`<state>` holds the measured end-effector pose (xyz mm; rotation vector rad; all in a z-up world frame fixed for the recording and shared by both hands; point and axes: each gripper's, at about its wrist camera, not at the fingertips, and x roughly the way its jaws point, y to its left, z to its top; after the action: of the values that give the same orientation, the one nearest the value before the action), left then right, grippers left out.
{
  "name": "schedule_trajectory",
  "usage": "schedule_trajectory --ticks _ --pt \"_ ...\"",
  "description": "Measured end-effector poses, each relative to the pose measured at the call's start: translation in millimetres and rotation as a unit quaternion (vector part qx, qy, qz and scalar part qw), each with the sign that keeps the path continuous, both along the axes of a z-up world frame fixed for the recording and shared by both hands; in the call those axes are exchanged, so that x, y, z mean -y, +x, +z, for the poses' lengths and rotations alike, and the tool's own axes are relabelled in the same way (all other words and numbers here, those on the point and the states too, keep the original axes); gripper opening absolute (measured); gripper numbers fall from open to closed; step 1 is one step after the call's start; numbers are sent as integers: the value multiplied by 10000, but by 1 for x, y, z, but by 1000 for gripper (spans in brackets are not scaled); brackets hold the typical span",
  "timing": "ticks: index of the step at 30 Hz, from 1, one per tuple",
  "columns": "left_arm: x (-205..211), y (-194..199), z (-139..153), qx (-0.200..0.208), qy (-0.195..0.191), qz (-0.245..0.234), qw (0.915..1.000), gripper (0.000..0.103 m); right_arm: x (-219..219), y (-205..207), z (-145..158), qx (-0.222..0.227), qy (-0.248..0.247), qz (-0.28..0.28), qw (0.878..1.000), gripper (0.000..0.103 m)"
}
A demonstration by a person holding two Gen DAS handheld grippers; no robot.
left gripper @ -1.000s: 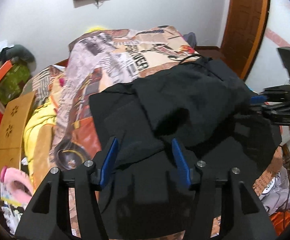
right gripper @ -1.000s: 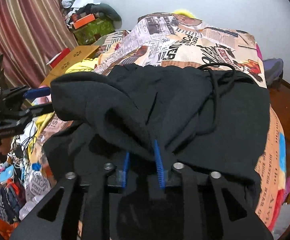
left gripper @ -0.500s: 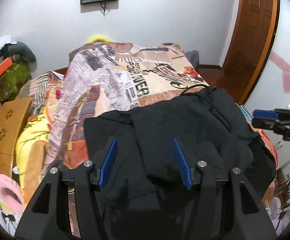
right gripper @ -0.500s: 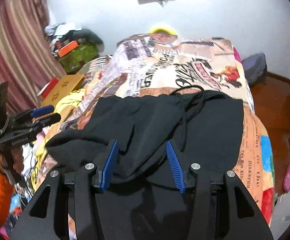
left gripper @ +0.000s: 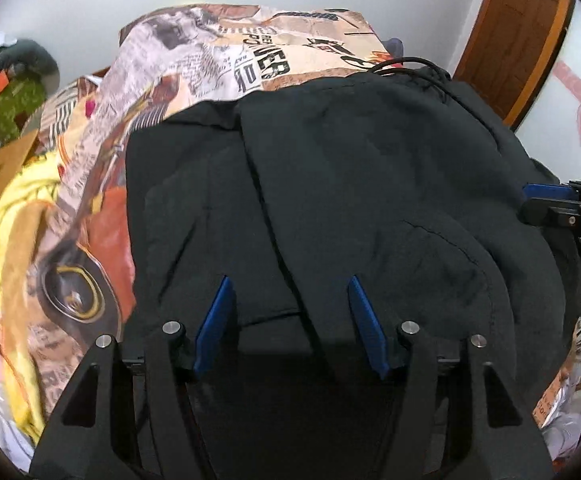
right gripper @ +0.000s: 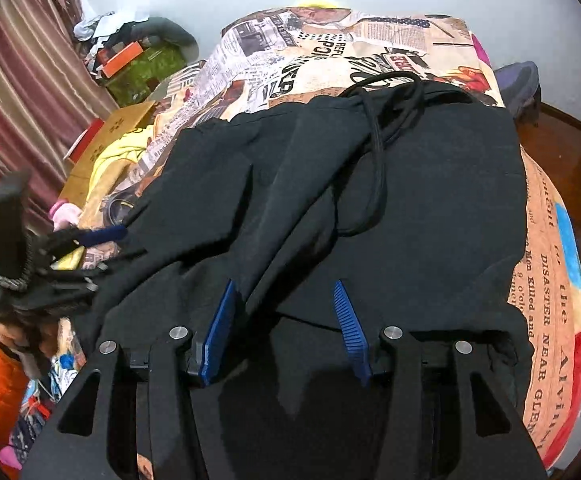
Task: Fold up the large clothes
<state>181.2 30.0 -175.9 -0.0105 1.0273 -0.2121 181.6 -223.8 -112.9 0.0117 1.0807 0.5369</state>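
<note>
A large black hooded garment (left gripper: 330, 200) lies folded over on the bed with the newspaper-print cover (left gripper: 226, 64); it also shows in the right wrist view (right gripper: 410, 208). Its black drawstring (right gripper: 378, 152) lies looped on top. My left gripper (left gripper: 288, 320) is open just above the garment's near left part, nothing between its blue pads. My right gripper (right gripper: 286, 324) is open above the near edge, also empty. Each gripper shows at the other view's side: the right one (left gripper: 546, 204), the left one (right gripper: 90, 240).
A yellow cloth (left gripper: 22, 200) and a cardboard box (right gripper: 110, 136) lie left of the bed. A striped curtain (right gripper: 22, 80) hangs at the left, a wooden door (left gripper: 522, 32) at the right. The bed cover's right edge (right gripper: 550, 280) drops off to the floor.
One second ago the right gripper was shut on a fold of the garment; it has let go and opened. Both grippers pulled back, then came down close over the garment, which now lies flatter.
</note>
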Motion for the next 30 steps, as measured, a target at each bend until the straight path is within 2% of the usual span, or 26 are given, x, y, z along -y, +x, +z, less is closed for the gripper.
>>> schedule_trajectory --ticks 3,6,11,15,19,23,26,30 --pt "-8 6 7 -23 -57 112 9999 60 1 5 8 103 -23 -9 9999 47" --pt "-19 12 24 247 69 232 9994 60 9 11 18 257 66 -105 9996 47" --pt "-54 29 50 627 184 630 9959 61 38 29 43 571 253 -559 9965 47" --pt "-93 48 53 646 129 1090 9919 62 67 48 51 703 287 -1011 9920 49" --pt "-127 66 33 356 -46 1451 9888 62 90 65 46 685 198 -1444 9869 51" --pt "-148 81 -8 -188 -356 1658 9853 62 110 82 28 488 35 -1811 9823 51" --pt "-155 88 -38 -595 -694 1729 9807 62 122 95 7 107 161 -1897 9817 51" --pt "-164 97 -78 -1094 -1286 1882 9675 62 129 109 -26 -557 450 -1875 9796 51"
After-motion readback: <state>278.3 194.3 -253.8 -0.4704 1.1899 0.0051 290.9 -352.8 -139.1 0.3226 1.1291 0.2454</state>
